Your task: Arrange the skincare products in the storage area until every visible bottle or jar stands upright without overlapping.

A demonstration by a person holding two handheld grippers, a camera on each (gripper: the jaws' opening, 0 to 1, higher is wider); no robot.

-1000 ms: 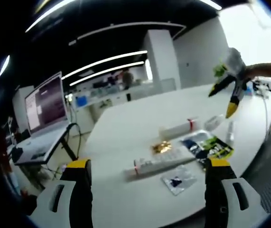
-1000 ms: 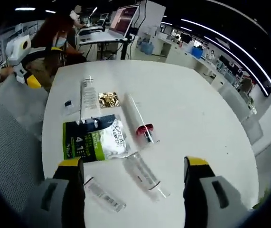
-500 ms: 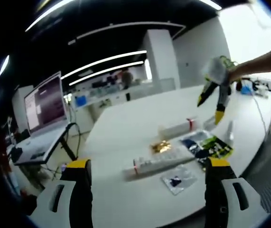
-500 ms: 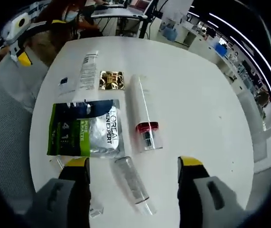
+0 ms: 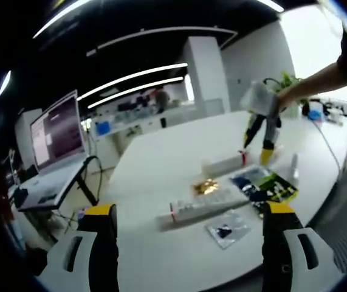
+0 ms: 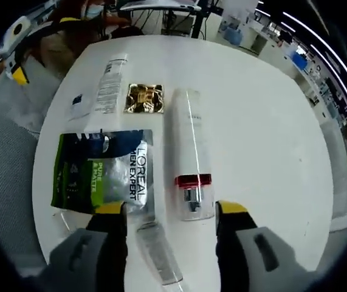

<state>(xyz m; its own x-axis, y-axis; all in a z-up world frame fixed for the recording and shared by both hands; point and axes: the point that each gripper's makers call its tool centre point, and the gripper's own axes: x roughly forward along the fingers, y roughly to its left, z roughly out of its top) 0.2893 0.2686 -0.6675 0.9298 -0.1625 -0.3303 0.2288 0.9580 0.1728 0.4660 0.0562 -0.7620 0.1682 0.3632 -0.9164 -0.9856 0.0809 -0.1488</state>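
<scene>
A white bottle with a red band [image 6: 188, 146] [image 5: 225, 165] lies flat on the white round table [image 6: 264, 121]. My right gripper [image 6: 170, 210] [image 5: 256, 151] is open, hovering just above the bottle's clear cap end. A green and blue L'Oreal sachet [image 6: 103, 170] [image 5: 264, 185] lies to the bottle's left. A clear tube [image 6: 155, 258] lies between my right jaws, lower down. A gold square packet [image 6: 144, 98], a long white tube [image 6: 108, 91] [image 5: 200, 208] and a small sachet [image 6: 78, 103] [image 5: 226, 231] lie further out. My left gripper [image 5: 190, 208] [image 6: 16, 55] is open, back from the table.
A laptop on a stand [image 5: 58, 131] is off the table's far side. A grey mesh chair back [image 6: 3, 182] stands at the table edge next to the sachet. A person's arm [image 5: 319, 79] holds the right gripper. Bare table lies right of the bottle.
My right gripper has dropped down and in toward the white bottle's cap end, so the items look larger in its view. My left gripper has stayed put.
</scene>
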